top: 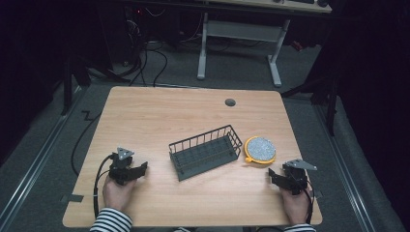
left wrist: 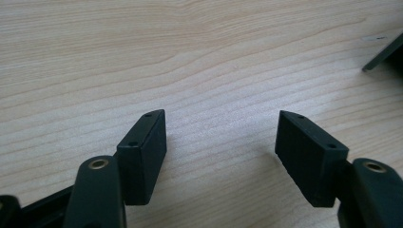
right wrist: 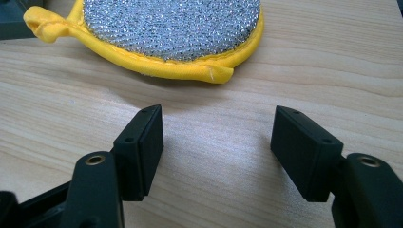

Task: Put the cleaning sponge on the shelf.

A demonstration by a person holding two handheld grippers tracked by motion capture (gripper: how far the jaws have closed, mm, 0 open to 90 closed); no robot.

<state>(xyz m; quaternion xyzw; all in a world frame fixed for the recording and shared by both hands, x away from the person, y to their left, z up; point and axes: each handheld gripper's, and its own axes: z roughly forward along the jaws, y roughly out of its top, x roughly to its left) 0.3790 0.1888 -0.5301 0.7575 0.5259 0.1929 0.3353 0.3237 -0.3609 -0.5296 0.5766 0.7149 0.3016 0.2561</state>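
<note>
From the high view, a wire basket (top: 205,152) is seen mid-surface (top: 159,111), a yellow-rimmed scouring pad (top: 260,150) just beside its right end. The left claw (top: 138,171) and right claw (top: 274,178) are rested near the front edge, perhaps for a start.

In the left gripper view, the left claw (left wrist: 221,137) is spread wide, empty, over bare wood.

In the right gripper view, the right claw (right wrist: 217,135) is likewise open and empty, aimed at the pad (right wrist: 171,28).

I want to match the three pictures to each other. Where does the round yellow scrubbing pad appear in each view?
High view: the yellow scrubbing pad lies right of centre, beside the wire basket.
Left gripper view: not in it.
Right gripper view: the pad lies at the top, beyond the open jaws.
Shared landmark: the wooden table, and the basket corner.
</note>
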